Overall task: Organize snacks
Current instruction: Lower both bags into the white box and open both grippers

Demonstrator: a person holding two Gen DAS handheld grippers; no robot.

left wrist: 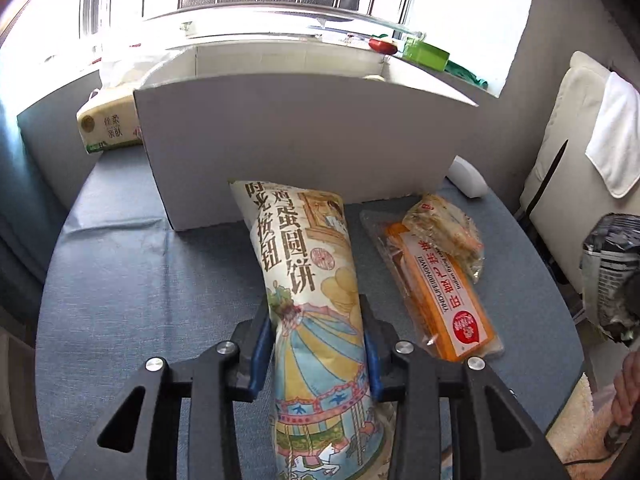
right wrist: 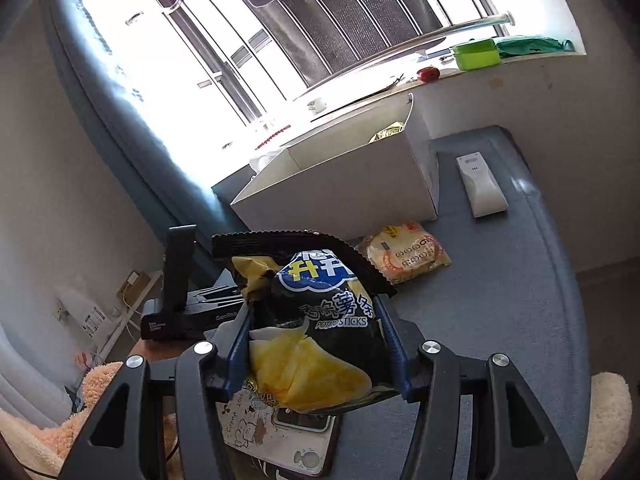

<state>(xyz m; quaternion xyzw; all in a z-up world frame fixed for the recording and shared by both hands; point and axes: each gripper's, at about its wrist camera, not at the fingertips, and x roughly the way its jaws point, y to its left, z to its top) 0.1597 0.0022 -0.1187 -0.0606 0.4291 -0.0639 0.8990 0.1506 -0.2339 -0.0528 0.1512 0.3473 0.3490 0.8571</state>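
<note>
**Both grippers loaded, box ahead**

Left gripper [left wrist: 320,344] has its fingers clamped on the egg-biscuit bag [left wrist: 308,280], lower centre of the frame, its far end toward the white box [left wrist: 296,148]. It points steeply down. Right gripper [right wrist: 316,352] holds the potato-sticks bag [right wrist: 316,320] clear of the worktop [right wrist: 500,320], tilted slightly down. Probably both go into the box. Orange pack [left wrist: 444,300] lies right, not yet sorted.

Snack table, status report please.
Left gripper shut on egg biscuit bag. Right gripper shut on potato sticks bag. White box open, unobstructed.
</note>
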